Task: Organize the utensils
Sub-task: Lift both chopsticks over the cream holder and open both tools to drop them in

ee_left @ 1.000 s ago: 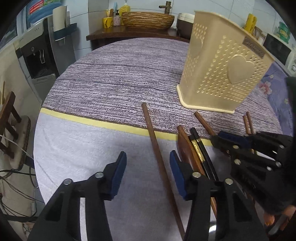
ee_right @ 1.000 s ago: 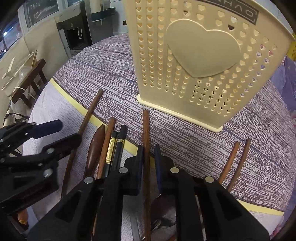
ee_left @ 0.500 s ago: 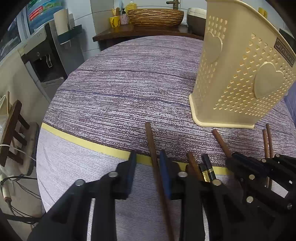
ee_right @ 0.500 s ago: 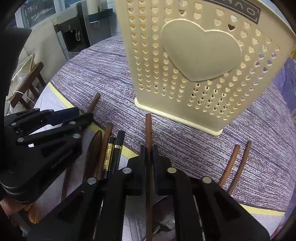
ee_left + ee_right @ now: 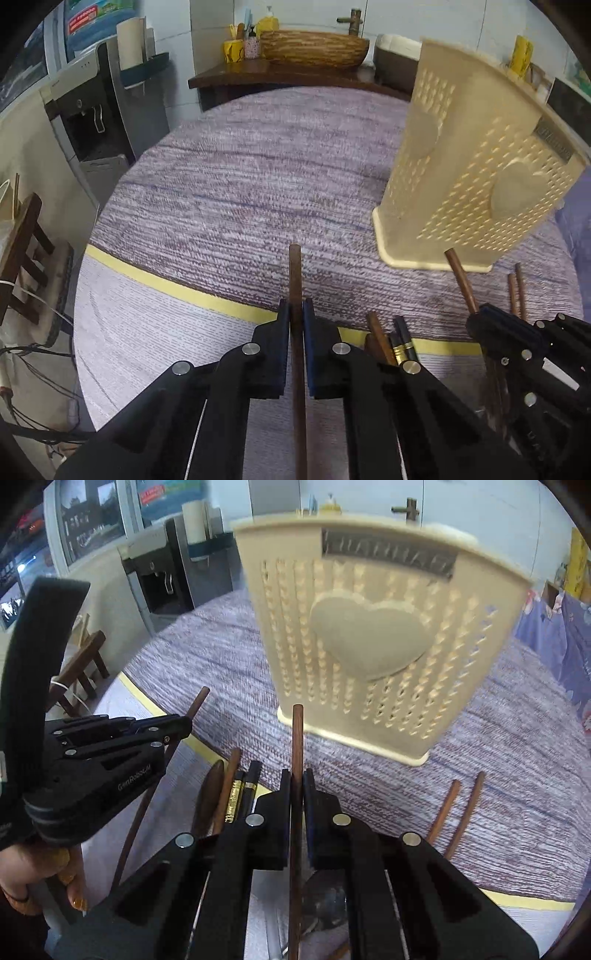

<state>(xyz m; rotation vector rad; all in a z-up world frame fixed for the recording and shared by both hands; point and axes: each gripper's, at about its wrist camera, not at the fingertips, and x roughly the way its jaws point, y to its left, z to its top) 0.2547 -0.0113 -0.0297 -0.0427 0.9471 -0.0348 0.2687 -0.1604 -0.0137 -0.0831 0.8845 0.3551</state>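
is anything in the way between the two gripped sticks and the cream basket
Nothing visible blocks them. The left gripper is clamped on a wooden stick and the right gripper on another stick; only bare tablecloth lies before the basket.

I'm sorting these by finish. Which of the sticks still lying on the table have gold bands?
The black chopsticks, lying just left of the right gripper. Each carries a gold band, while the plain brown pair on the right has none.
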